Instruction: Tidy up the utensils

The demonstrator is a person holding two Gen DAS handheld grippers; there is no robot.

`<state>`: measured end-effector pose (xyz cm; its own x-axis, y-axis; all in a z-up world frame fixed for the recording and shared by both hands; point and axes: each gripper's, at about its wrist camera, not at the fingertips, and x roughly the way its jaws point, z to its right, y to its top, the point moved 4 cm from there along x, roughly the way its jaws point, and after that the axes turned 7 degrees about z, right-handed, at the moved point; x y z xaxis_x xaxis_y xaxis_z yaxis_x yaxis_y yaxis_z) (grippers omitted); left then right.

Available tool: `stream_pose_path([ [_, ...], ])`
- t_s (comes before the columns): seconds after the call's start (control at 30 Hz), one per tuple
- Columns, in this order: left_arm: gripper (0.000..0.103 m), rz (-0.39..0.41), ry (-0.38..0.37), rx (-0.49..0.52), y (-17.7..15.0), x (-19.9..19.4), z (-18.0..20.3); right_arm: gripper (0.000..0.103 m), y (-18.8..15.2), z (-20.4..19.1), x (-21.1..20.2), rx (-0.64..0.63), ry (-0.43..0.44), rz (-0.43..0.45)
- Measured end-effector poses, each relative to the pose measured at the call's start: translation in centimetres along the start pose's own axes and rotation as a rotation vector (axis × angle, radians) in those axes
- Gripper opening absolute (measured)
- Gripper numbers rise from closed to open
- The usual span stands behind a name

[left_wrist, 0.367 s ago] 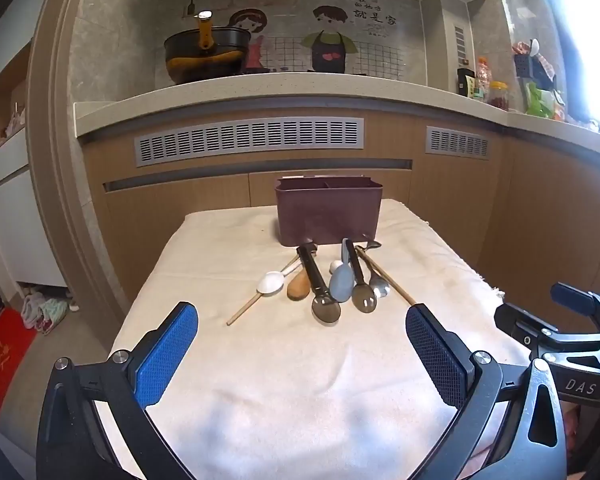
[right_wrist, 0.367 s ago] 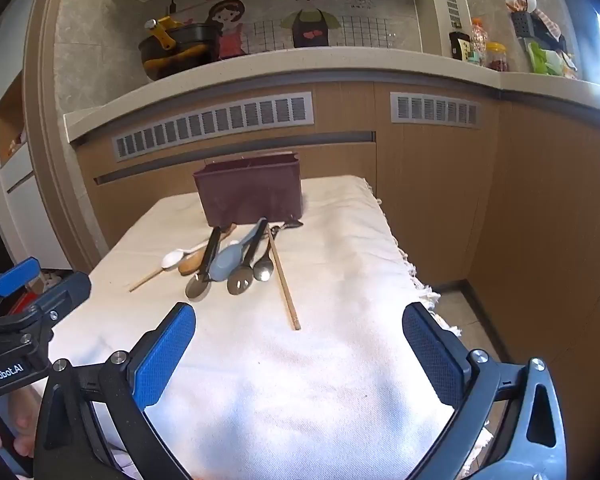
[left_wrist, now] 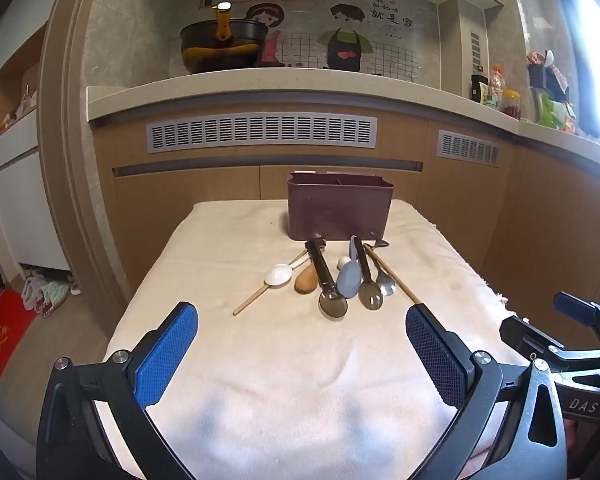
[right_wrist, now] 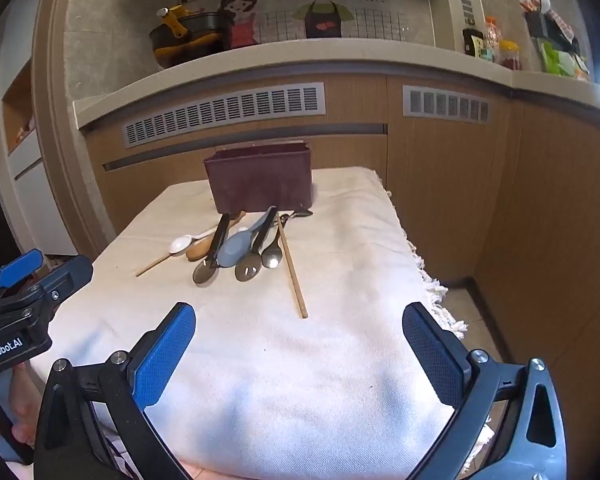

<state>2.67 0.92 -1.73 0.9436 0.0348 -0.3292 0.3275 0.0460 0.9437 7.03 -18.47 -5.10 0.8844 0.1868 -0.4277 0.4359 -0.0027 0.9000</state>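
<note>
A dark maroon utensil holder [left_wrist: 340, 210] [right_wrist: 262, 180] stands at the far end of a table covered with a cream cloth [left_wrist: 300, 380]. Several utensils lie in front of it: a white spoon [left_wrist: 278, 275], a wooden spoon [left_wrist: 306, 280], a black-handled round tool [left_wrist: 332, 304], a grey-blue spoon [left_wrist: 349, 278], a slotted metal spoon [left_wrist: 370, 296] and two wooden chopsticks [left_wrist: 392, 274] [right_wrist: 292, 268]. My left gripper [left_wrist: 300, 344] is open and empty, short of the utensils. My right gripper [right_wrist: 298, 340] is open and empty, near the table's right side.
A kitchen counter with vent grilles [left_wrist: 260, 132] runs behind the table, with a black pot [left_wrist: 220, 46] on top. Jars and bottles [left_wrist: 500, 96] stand at the right. The cloth's fringed right edge [right_wrist: 432, 280] drops to the floor.
</note>
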Motion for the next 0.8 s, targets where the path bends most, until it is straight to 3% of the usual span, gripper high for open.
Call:
stream_pose_path([
  [0.8,0.103,0.006,-0.022,0.014,0.12,-0.55,0.16,0.103,0.21,0.01,-0.61,-0.019,-0.016,0.015],
])
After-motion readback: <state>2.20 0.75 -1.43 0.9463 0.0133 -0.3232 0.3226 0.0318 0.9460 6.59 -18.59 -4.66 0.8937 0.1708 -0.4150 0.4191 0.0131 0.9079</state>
